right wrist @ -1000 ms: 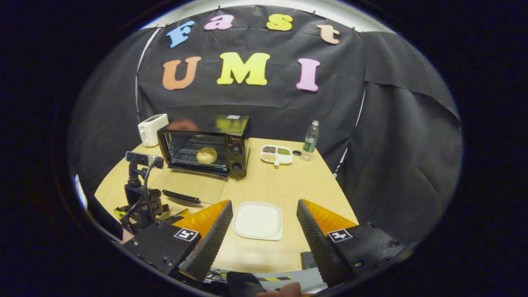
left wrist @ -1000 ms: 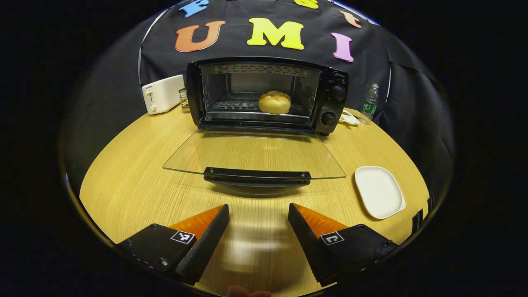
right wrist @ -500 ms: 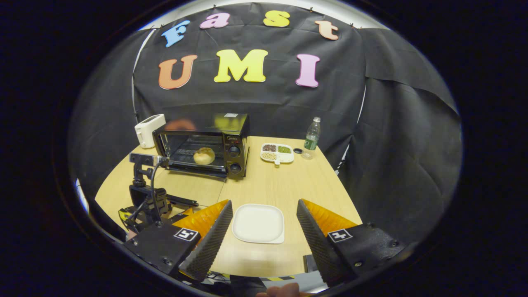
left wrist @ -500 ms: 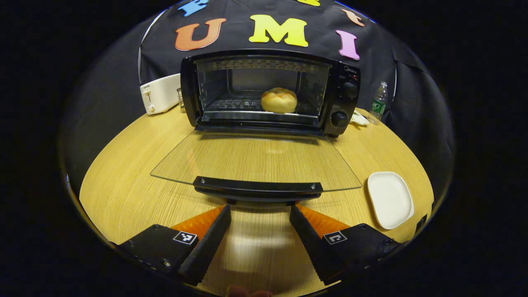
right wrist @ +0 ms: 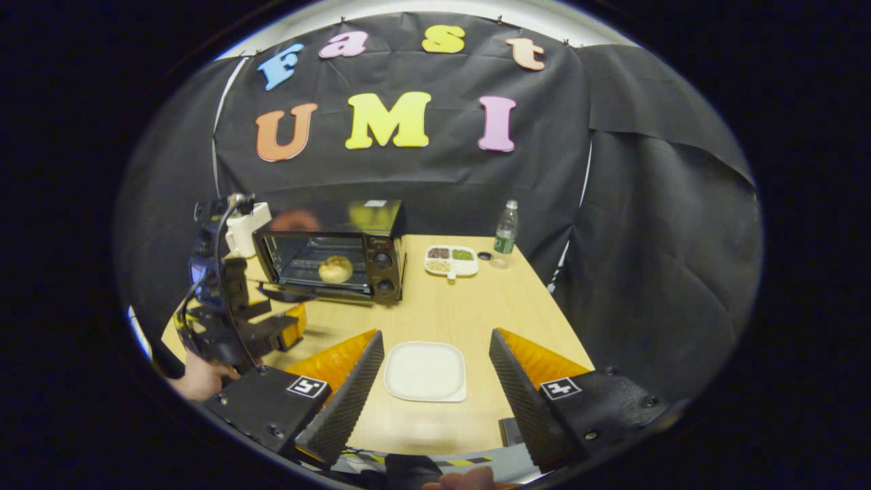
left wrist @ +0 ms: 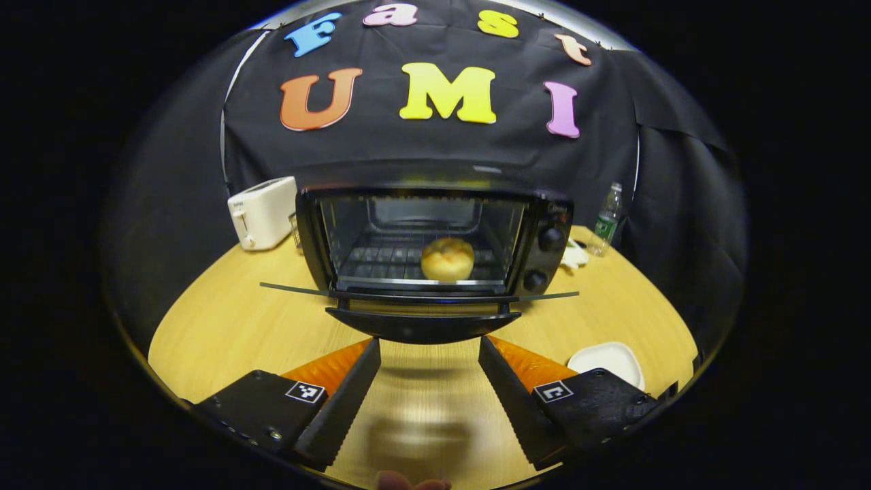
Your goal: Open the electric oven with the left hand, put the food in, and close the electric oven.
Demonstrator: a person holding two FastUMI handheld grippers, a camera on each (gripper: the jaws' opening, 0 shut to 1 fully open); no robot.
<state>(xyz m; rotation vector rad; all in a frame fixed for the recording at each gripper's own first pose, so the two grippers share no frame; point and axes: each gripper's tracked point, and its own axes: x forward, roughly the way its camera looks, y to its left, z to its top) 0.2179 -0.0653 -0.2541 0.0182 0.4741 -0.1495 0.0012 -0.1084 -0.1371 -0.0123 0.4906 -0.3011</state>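
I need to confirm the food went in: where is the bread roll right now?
The bread roll sits on the wire rack inside the electric oven, toward the side nearer the knobs, behind the open door; the right gripper view shows it there too.

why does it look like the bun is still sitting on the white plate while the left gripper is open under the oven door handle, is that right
Not quite. The bun is not on the white plate; it sits on the rack inside the oven, as the left gripper view shows, and the right gripper view shows the plate bare. The rest holds: the left gripper is open just below the door handle.
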